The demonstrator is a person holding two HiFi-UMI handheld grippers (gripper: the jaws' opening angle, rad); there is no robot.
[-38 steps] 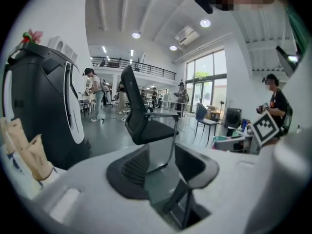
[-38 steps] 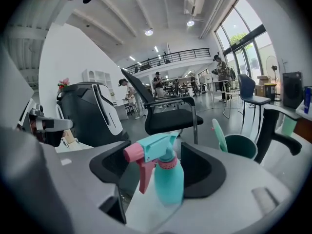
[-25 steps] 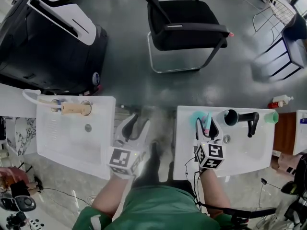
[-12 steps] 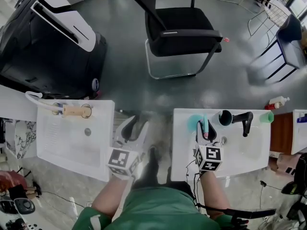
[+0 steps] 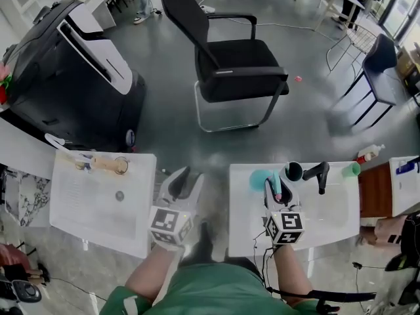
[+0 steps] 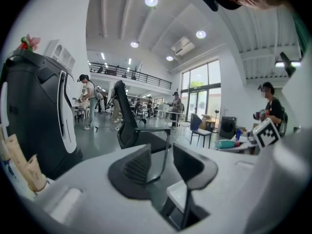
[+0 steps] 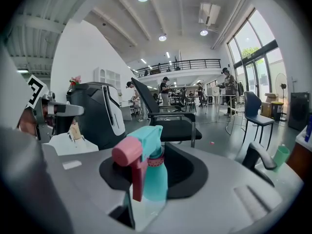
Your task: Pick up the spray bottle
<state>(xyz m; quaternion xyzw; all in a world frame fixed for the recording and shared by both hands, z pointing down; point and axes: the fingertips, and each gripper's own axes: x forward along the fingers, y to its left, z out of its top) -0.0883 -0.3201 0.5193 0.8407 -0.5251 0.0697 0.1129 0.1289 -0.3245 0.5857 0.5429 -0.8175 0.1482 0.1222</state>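
The spray bottle (image 7: pixel 152 172) has a teal body and a pink trigger head. My right gripper (image 7: pixel 155 182) is shut on its body, and the bottle stands upright between the dark pads. Its jaws have just been closing round it. In the head view the right gripper (image 5: pixel 276 195) holds the spray bottle (image 5: pixel 262 179) over the left end of the right white basin (image 5: pixel 341 212). My left gripper (image 5: pixel 181 186) hangs open over the gap between the two basins. Nothing is between its pads (image 6: pixel 138 165).
On the right basin's far rim are a black faucet (image 5: pixel 319 174), a black cup (image 5: pixel 292 171) and a green cup (image 5: pixel 352 170). The left basin (image 5: pixel 85 209) carries a wooden-handled item (image 5: pixel 105 165). A black office chair (image 5: pixel 236 64) and a large black machine (image 5: pixel 65 71) stand beyond.
The right jaws closed on the spray bottle. Both grippers rose, the right one carrying the bottle up. The head view tilted up, showing more of the room.
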